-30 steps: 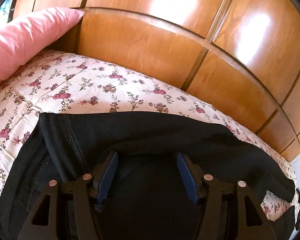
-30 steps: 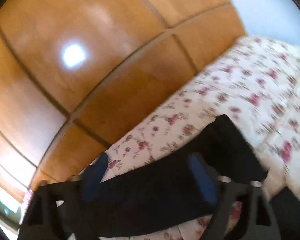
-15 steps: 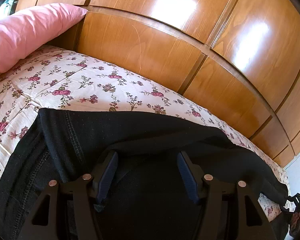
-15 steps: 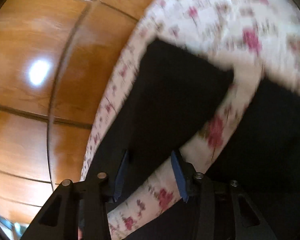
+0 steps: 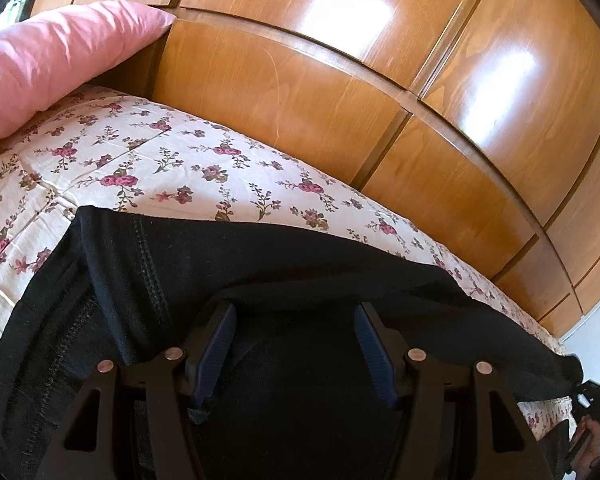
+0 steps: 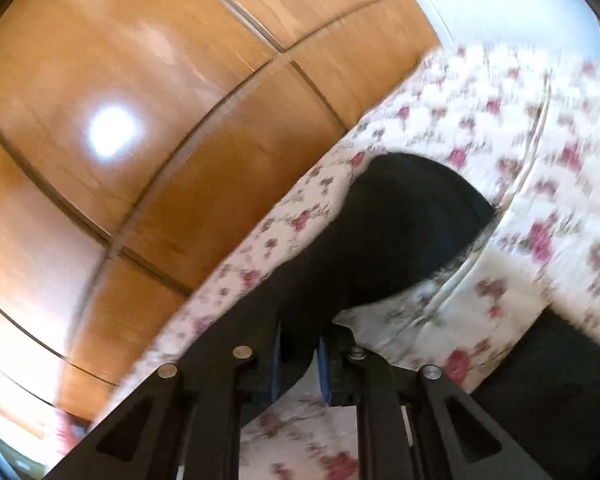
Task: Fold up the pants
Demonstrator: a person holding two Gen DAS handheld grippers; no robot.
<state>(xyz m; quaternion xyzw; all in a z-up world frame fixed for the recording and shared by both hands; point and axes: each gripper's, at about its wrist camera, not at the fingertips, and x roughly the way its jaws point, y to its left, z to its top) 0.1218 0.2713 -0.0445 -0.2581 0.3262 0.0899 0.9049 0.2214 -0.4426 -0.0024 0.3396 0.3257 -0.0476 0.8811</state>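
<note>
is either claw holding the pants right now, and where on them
The right claw is shut on the black pants, pinching a leg partway along. The left claw is open over them, holding nothing.

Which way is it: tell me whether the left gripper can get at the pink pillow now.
Probably yes: the left gripper is open over the pants, with only bedspread before the pillow.

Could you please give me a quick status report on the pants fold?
Left tongs open over the black pants. Right tongs shut on a pant leg. Pants on the floral bedspread; nothing blocking.
</note>
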